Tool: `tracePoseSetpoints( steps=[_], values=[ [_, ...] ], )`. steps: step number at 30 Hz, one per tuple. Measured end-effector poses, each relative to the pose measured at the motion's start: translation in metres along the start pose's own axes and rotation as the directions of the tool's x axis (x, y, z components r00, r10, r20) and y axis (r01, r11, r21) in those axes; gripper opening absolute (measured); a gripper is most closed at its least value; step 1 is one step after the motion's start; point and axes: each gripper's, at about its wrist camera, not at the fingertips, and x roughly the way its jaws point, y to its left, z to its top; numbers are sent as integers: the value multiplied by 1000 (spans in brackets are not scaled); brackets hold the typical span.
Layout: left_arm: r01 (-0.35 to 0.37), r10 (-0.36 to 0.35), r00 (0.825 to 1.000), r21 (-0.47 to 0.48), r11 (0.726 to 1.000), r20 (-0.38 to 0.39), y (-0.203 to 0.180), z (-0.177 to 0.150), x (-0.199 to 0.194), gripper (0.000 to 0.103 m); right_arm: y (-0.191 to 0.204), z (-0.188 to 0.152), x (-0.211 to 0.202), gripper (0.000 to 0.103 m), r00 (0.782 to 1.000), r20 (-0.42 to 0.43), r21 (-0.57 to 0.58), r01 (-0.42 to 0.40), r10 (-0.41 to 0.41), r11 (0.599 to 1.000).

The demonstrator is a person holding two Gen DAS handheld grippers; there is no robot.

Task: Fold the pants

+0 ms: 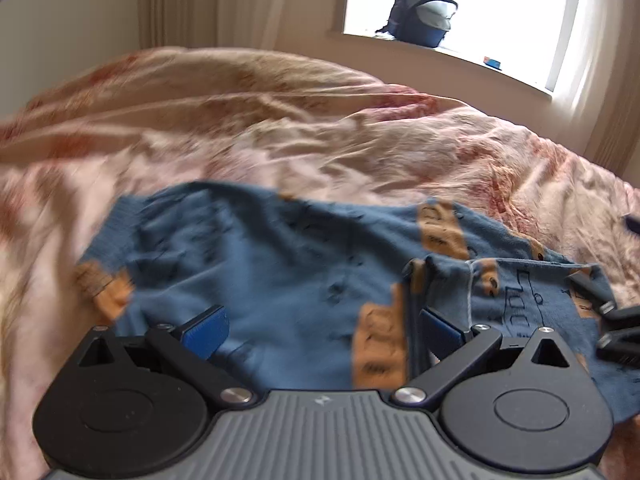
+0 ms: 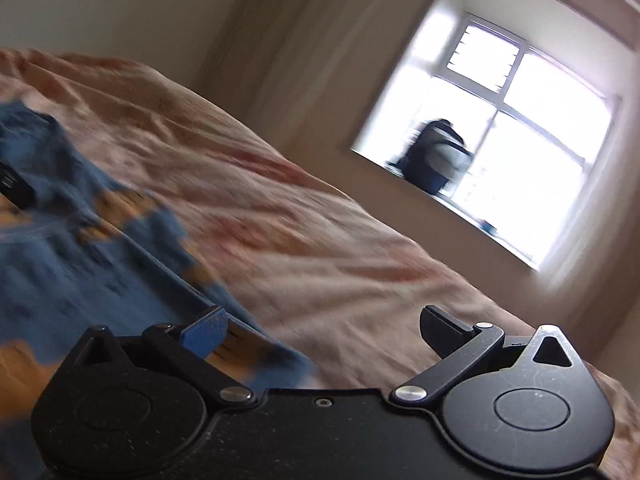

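Blue pants with orange patches and drawn vehicles lie spread on the bed. My left gripper is open just above the pants, its blue pads wide apart with nothing between them. My right gripper shows at the right edge of the left wrist view, resting at the pants' right part. In the right wrist view the right gripper is open and tilted, over the pants' edge and the bed cover. That view is blurred.
The bed has a rumpled pink and cream floral cover. A dark backpack stands on the window sill behind the bed. Curtains hang at the far wall.
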Motion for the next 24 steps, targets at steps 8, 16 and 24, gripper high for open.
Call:
tracePoseSetpoints(
  steps=[8, 16, 24],
  values=[
    [-71, 68, 997, -162, 984, -21, 68, -21, -46, 103, 62, 26, 29, 102, 972, -118, -57, -211, 203, 976],
    [-58, 57, 998, -259, 964, -8, 102, -29, -47, 103, 86, 35, 0, 102, 944, -159, -140, -312, 289, 940],
    [-63, 74, 997, -315, 947, 21, 113, -33, -38, 103, 82, 101, 17, 102, 921, -265, -325, -363, 284, 873]
  ],
)
